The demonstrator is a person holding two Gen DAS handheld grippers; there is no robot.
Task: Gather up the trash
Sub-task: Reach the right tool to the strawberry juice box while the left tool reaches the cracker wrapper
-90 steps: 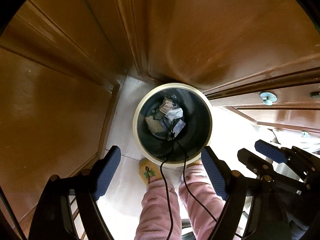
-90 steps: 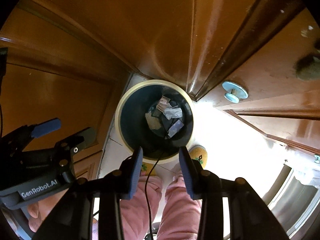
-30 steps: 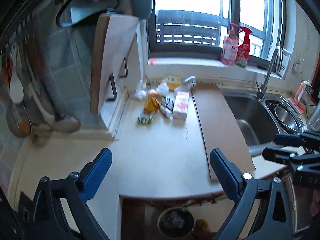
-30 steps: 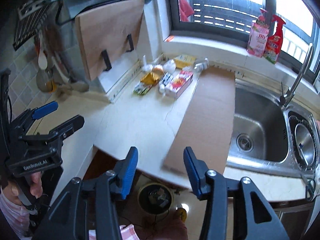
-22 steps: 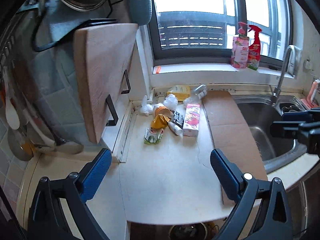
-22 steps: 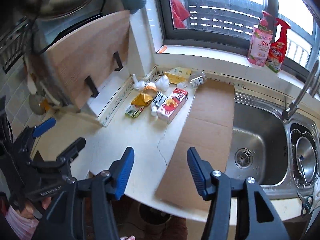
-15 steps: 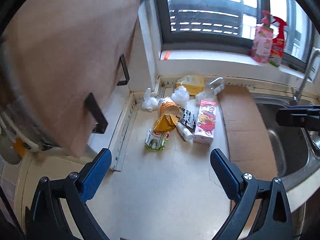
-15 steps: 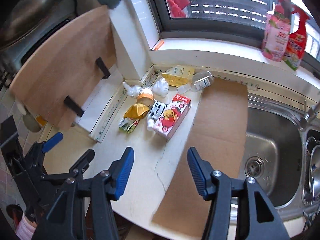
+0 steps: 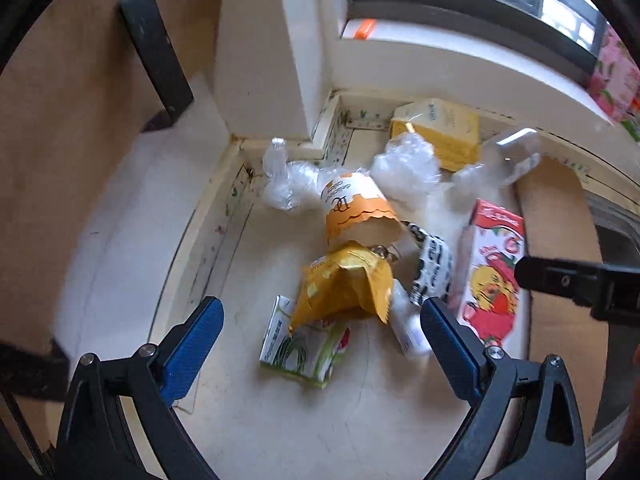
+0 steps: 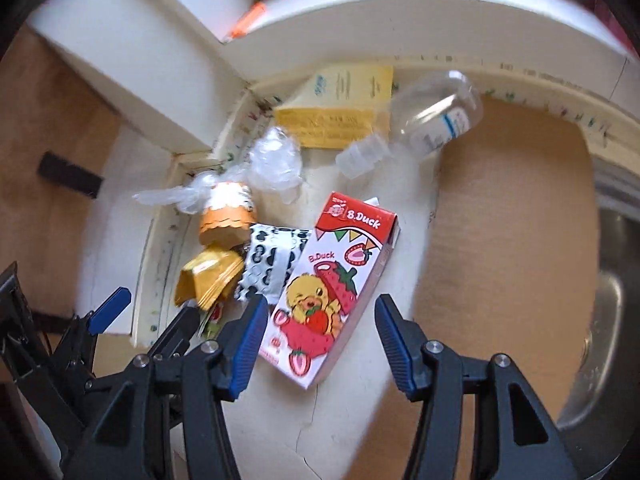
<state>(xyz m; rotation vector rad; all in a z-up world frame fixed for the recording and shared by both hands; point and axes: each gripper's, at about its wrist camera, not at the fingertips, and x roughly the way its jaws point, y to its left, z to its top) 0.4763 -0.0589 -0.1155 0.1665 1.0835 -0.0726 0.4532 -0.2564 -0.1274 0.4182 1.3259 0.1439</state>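
A pile of trash lies in the back corner of the cream counter (image 9: 280, 420). My left gripper (image 9: 318, 308) hangs open just above a gold wrapper (image 9: 344, 284) and a green packet (image 9: 300, 348). An orange paper cup (image 9: 356, 212), crumpled clear plastic (image 9: 404, 168) and a black-and-white wrapper (image 9: 432, 264) lie close behind. My right gripper (image 10: 320, 300) is open over the near end of a red strawberry drink carton (image 10: 332, 280), pads clear of it. Farther back lie a yellow carton (image 10: 340, 104) and a clear bottle (image 10: 432, 120).
A brown cardboard sheet (image 10: 508, 220) covers the counter right of the pile, with the steel sink (image 10: 612, 300) beyond it. A wooden cutting board (image 9: 80, 120) leans at the left. The white windowsill (image 9: 440, 52) and a wall corner close off the back.
Both grippers have left the bin on the floor, risen to the counter, then dropped forward onto the trash pile, which now fills the views. Both have stayed open.
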